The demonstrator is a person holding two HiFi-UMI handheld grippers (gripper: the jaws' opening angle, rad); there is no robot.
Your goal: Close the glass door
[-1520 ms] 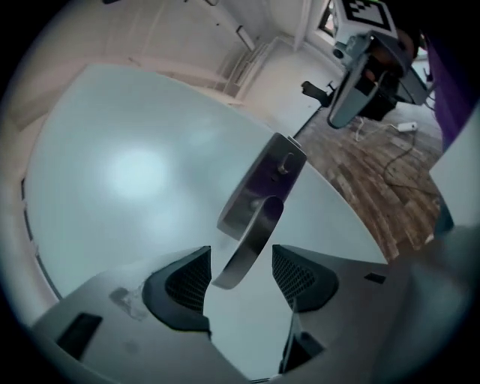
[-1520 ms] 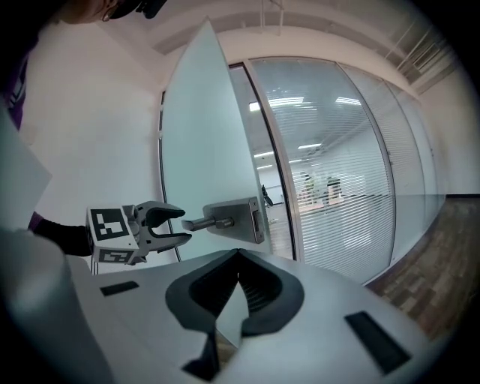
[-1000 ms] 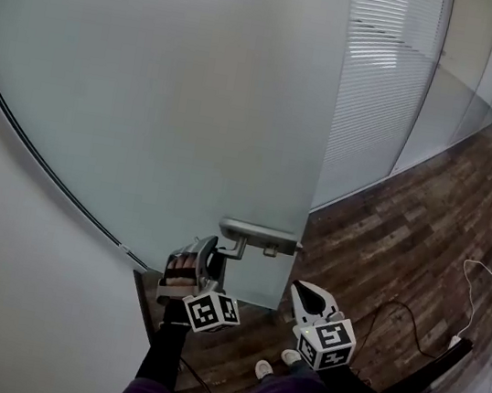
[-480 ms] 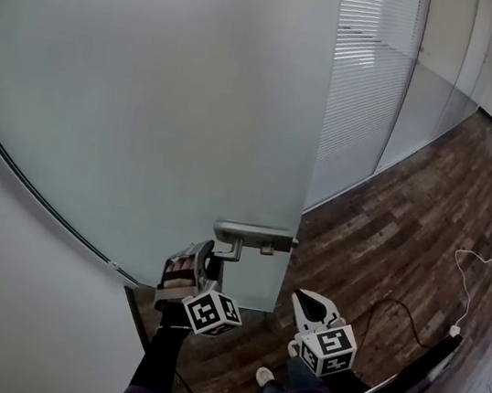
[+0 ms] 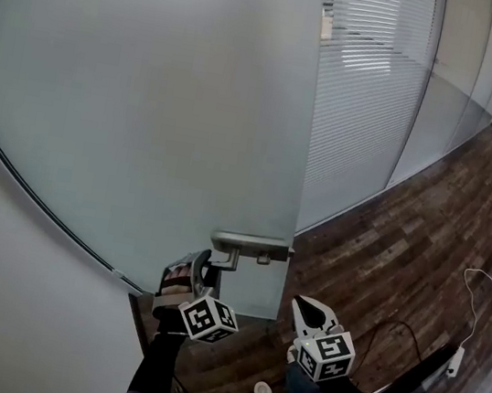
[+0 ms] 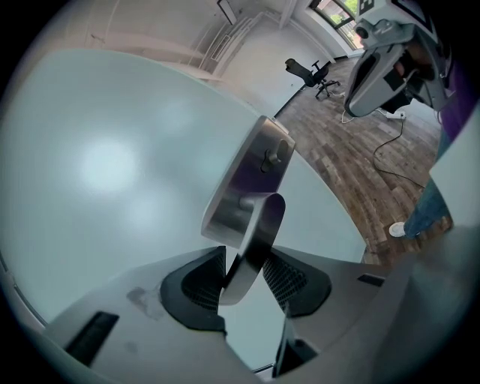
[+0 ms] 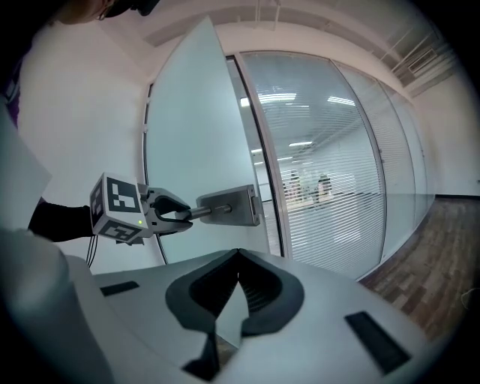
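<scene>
A tall frosted glass door (image 5: pixel 151 93) fills the left of the head view, with a steel lock plate and lever handle (image 5: pixel 249 245) at its right edge. My left gripper (image 5: pixel 206 265) is shut on the lever. In the left gripper view the curved lever (image 6: pixel 253 241) runs between the two ribbed pads of the left gripper (image 6: pixel 244 262), with the lock plate (image 6: pixel 251 176) beyond. My right gripper (image 5: pixel 307 305) hangs free to the right of the handle, jaws together and holding nothing. The right gripper (image 7: pixel 238 262) looks toward the door (image 7: pixel 187 127) and handle (image 7: pixel 227 206).
A glass partition with white blinds (image 5: pixel 363 99) stands just right of the door edge. Dark wooden floor (image 5: pixel 405 244) lies beyond, with a white cable (image 5: pixel 483 275) on it. A white wall (image 5: pixel 6 310) borders the door at left. An office chair (image 6: pixel 309 73) stands further off.
The door's free edge and handle have shifted left in the head view, with my left gripper still on the lever. Both grippers sit slightly lower.
</scene>
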